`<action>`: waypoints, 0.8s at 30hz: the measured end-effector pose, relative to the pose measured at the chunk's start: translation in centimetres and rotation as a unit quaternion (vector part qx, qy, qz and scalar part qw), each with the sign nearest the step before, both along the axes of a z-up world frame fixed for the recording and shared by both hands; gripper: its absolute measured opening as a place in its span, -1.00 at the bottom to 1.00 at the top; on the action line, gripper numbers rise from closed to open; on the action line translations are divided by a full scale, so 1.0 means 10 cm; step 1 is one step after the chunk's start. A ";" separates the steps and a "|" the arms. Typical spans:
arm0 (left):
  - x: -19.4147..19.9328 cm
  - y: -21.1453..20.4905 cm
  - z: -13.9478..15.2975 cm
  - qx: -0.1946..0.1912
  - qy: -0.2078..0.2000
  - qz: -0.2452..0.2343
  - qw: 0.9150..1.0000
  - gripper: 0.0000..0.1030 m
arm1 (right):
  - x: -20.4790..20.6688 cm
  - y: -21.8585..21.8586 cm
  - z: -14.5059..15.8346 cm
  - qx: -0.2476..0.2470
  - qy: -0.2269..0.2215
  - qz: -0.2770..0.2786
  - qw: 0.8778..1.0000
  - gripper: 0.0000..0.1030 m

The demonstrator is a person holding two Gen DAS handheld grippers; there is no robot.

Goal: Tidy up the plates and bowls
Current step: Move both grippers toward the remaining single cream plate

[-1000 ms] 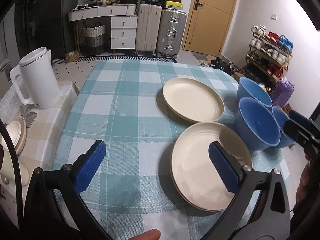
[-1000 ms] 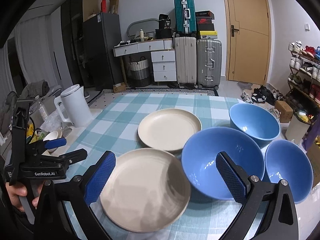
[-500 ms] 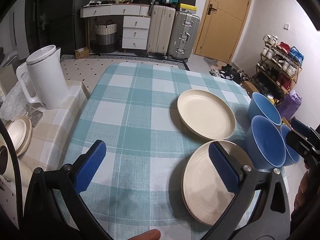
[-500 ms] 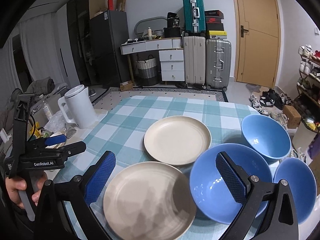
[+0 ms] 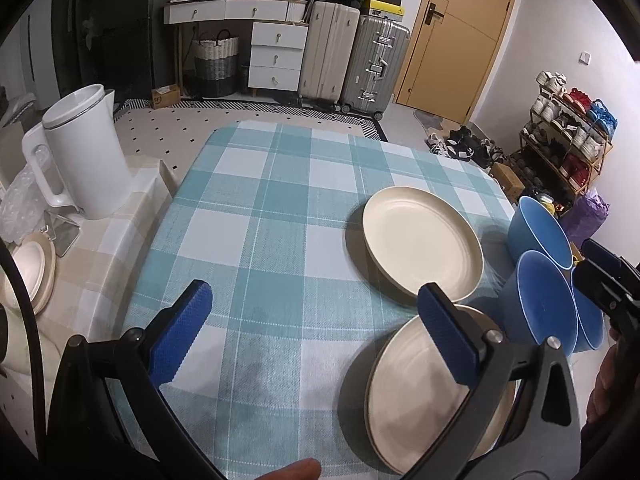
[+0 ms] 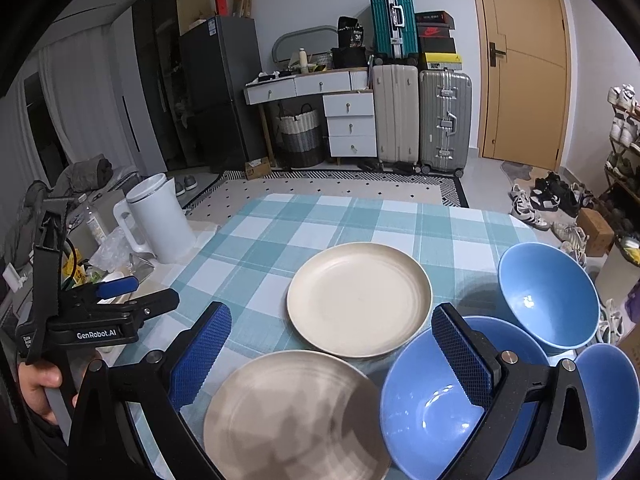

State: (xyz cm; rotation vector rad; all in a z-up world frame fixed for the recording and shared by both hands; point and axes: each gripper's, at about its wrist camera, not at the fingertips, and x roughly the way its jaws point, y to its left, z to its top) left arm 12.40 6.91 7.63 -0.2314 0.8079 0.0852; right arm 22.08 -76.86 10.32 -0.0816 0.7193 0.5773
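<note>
Counter (image 6: pixel 280 240), teal-and-white check cloth, carrying:

- Near plate (image 6: pixel 292 412), cream, at the near edge, just left of the near bowl.
- Far plate (image 6: pixel 360 298), cream, just beyond the near plate; whether their rims touch cannot be told.
- Near bowl (image 6: pixel 432 408), blue, upright, right of the near plate.
- Far bowl (image 6: pixel 548 296), blue, upright, at the right edge beyond the near bowl.
- Third bowl (image 6: pixel 616 396), blue, at the near right corner, beside the near bowl.

Left gripper (image 5: pixel 316 332): jaws spread wide, holding nothing, above the cloth left of the near plate (image 5: pixel 416 388); held in a hand (image 6: pixel 40 384).
Right gripper (image 6: pixel 332 356): jaws spread wide, holding nothing, above the near plate and near bowl.

White kettle (image 6: pixel 160 220) on a side surface left of the counter.
</note>
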 end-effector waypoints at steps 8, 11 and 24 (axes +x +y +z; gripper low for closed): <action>0.24 -0.01 0.04 0.004 0.004 -0.004 1.000 0.99 | 0.25 0.01 0.03 -0.011 0.007 -0.005 1.000 0.98; 0.33 -0.01 0.05 0.003 0.005 -0.006 1.000 0.99 | 0.36 0.03 0.06 -0.018 0.004 -0.006 1.000 0.98; 0.76 -0.09 -0.07 -0.004 0.019 -0.025 0.999 0.99 | 0.82 -0.03 0.07 -0.017 0.027 -0.035 0.999 0.98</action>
